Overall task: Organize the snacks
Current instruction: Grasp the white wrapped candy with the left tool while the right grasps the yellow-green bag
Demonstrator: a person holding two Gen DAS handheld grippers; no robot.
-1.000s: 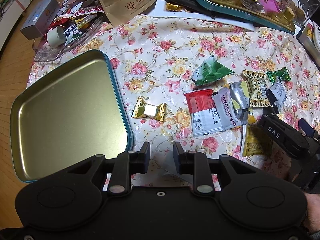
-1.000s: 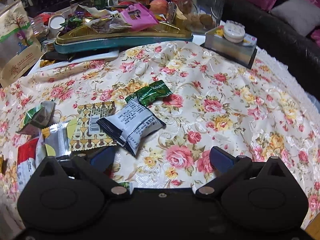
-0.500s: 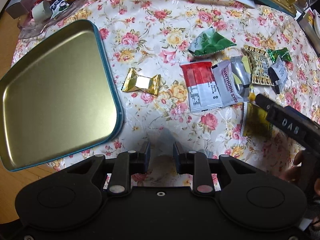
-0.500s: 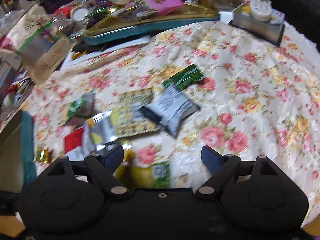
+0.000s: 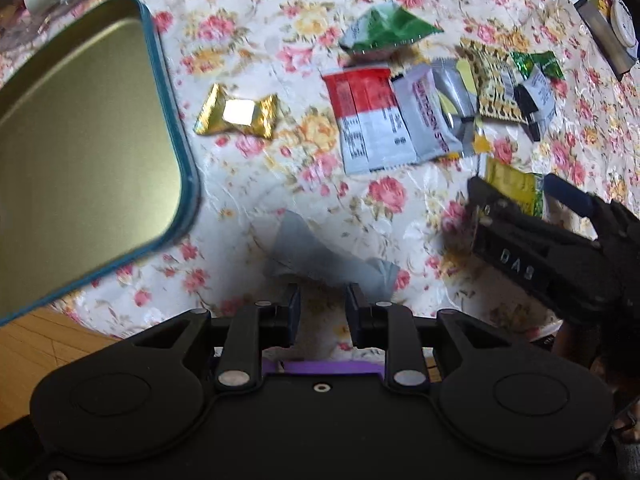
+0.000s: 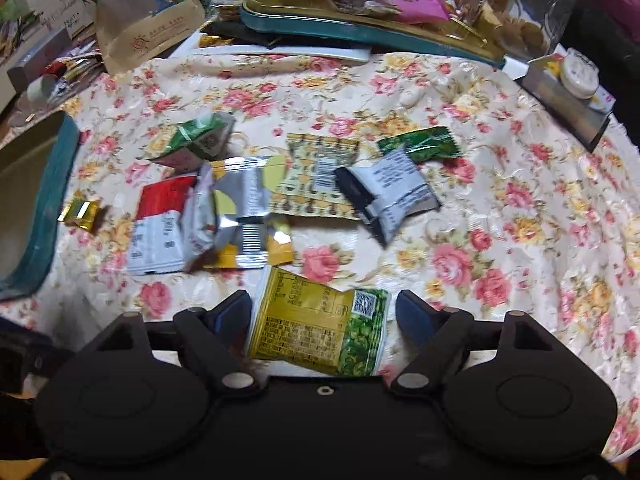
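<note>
Floral tablecloth (image 6: 500, 168), blurred grey wrapper (image 5: 320, 256), tin tray (image 5: 80, 140) cropped

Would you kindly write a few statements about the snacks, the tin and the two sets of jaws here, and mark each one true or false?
1. The gold-lined tin tray holds no snacks. True.
2. The gold foil candy lies inside the tray. False: it lies on the floral tablecloth beside it.
3. The yellow-green packet sits between the right gripper's closing jaws. True.
4. The left gripper is above the red-and-white packet. False: a grey wrapper lies at its tips.
</note>
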